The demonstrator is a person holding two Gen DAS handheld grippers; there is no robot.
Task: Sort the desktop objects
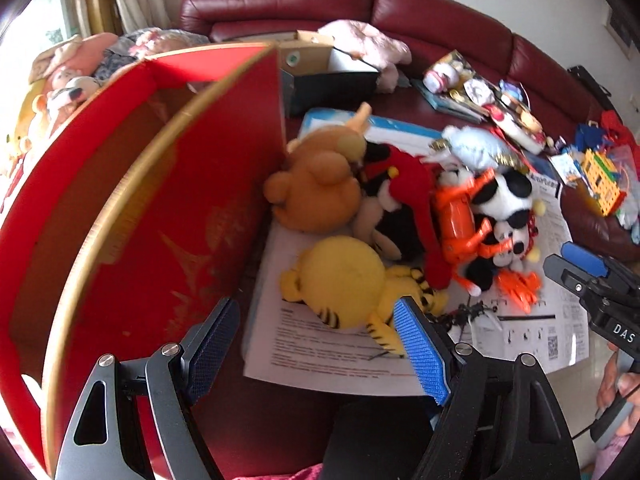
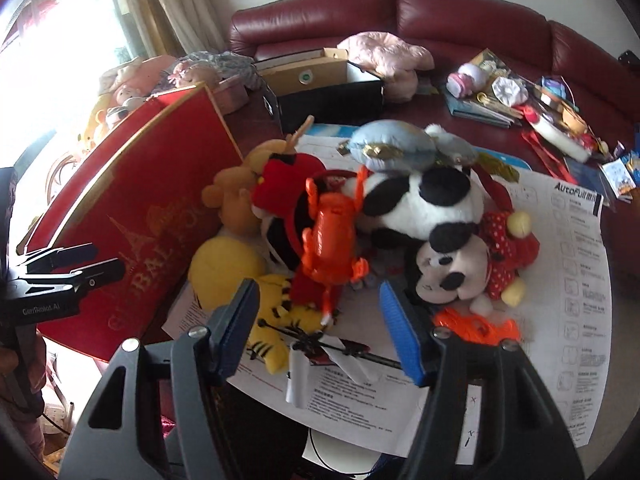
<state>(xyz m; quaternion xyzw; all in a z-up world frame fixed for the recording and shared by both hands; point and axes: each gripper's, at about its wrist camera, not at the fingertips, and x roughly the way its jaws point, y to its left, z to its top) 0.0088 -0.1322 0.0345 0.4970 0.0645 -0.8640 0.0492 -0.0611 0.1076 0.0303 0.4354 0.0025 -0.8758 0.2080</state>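
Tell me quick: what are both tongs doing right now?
Left tongs: open, empty, over the yellow tiger plush.
Right tongs: open, empty, over the toy helicopter.

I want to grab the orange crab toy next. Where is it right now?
In the right wrist view the orange crab toy lies mid-pile on the other toys, between the red plush on its left and the panda plush on its right.

One red box (image 2: 132, 220), one orange toy robot (image 2: 330, 236), one toy helicopter (image 2: 320, 350) — six-odd plush toys (image 2: 420, 204).
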